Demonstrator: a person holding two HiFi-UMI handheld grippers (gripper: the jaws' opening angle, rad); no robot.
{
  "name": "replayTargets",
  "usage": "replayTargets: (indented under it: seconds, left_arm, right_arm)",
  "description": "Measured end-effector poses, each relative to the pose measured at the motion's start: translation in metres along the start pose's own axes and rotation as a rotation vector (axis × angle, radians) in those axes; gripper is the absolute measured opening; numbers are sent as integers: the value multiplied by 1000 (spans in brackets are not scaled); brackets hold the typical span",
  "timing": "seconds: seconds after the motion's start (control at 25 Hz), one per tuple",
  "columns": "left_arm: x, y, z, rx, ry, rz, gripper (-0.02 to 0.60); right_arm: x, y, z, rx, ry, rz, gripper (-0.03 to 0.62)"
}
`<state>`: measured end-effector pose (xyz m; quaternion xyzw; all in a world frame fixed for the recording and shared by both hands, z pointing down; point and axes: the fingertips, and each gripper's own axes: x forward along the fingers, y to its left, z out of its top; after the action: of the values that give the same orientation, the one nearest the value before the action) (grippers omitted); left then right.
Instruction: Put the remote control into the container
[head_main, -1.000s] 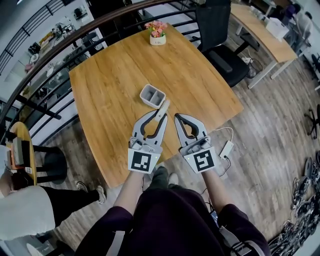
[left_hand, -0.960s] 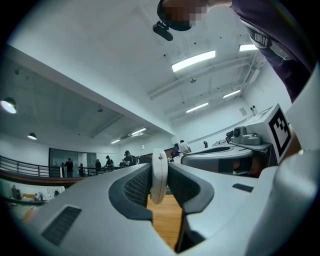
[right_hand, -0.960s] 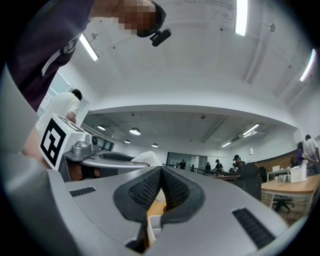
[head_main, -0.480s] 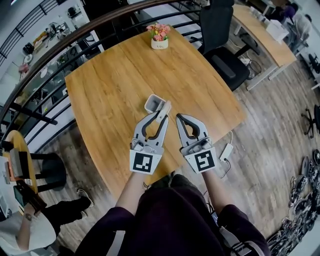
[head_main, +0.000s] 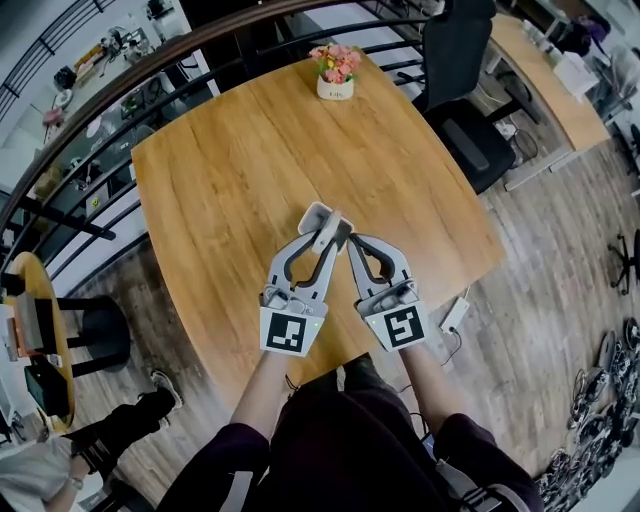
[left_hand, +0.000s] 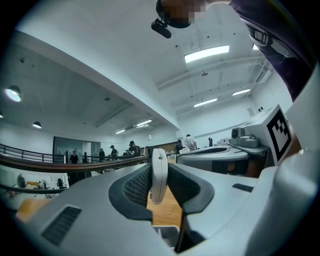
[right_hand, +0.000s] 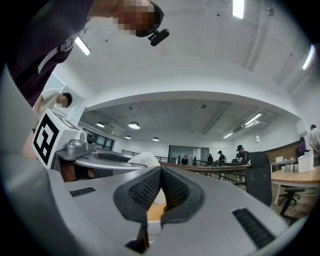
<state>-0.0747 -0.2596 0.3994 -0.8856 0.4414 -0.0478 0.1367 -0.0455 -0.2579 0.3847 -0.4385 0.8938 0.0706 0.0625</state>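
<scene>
Clamped on the remote control (head_main: 331, 230), the left gripper (head_main: 323, 243) had advanced to the container (head_main: 311, 213), apparently over its rim; only release remained. The right gripper (head_main: 351, 244) sat closed, empty

Seen in the head view, a square wooden table (head_main: 240, 170) with rounded corners stands on a plank floor (head_main: 560, 260). Two things rest on its top. A small white pot of pink flowers (head_main: 336, 78) sits close to the far edge at 12 o'clock. A pale container (head_main: 312, 214) sits toward 6 o'clock from the table's centre, well apart from the pot. On the floor, a black office chair (head_main: 470, 110) stands at 1 o'clock just off the table, and a white adapter (head_main: 453, 315) with its cable lies at 4 o'clock.
</scene>
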Motion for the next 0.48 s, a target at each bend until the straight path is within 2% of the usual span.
replayTargets:
  seconds: [0.28, 0.48]
  left_arm:
    - [22, 8, -59, -35, 82, -18, 100]
    - [30, 11, -87, -67, 105, -17, 100]
  right_arm:
    - [27, -8, -55, 59, 45, 7, 15]
    - [35, -14, -83, 109, 74, -4, 15]
